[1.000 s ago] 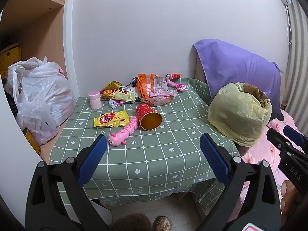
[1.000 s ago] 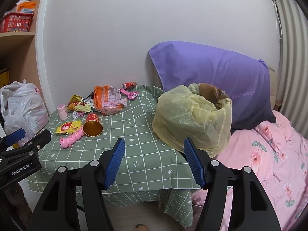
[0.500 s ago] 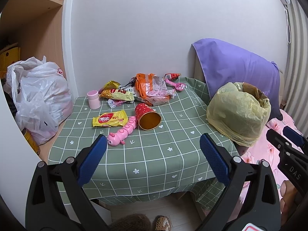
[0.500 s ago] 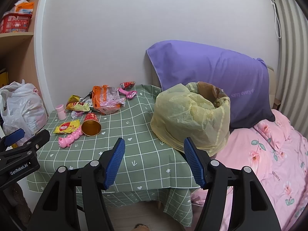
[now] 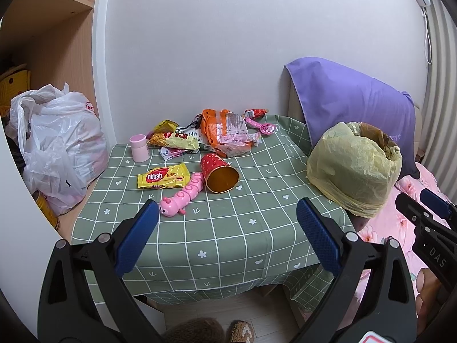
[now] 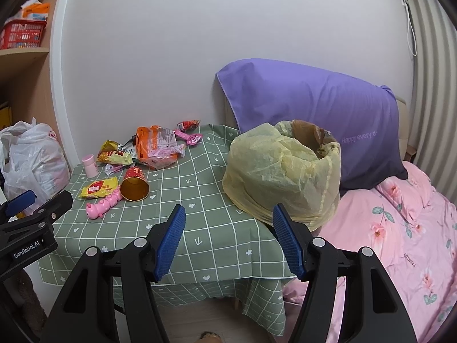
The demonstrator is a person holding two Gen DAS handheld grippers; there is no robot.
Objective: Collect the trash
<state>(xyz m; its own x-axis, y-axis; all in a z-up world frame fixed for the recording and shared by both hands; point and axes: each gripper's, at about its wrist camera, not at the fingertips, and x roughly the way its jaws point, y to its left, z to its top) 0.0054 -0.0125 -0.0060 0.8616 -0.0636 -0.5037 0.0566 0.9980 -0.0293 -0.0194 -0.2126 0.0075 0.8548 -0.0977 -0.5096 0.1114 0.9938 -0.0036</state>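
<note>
Snack trash lies at the back of a green checked table [image 5: 228, 237]: a yellow wafer wrapper [image 5: 164, 176], an orange bag [image 5: 225, 131], a yellow-red packet [image 5: 174, 140] and a red paper cup [image 5: 219, 172] on its side. A bin lined with a yellow bag [image 5: 354, 168] [image 6: 282, 171] stands at the table's right edge. My left gripper [image 5: 228, 231] hangs open before the table's front edge, empty. In the right wrist view my right gripper [image 6: 228, 241] is open and empty, just in front of the bin.
A pink caterpillar toy [image 5: 182, 194], a pink cylinder [image 5: 139, 148] and a pink handled toy [image 5: 261, 125] share the table. A full white plastic bag [image 5: 57, 148] sits left on a shelf. A purple pillow [image 6: 314, 114] and pink floral bedding [image 6: 400, 228] lie right.
Both grippers stay open. The view has shifted slightly, with the table and bin drifting a little left and up in both views.
</note>
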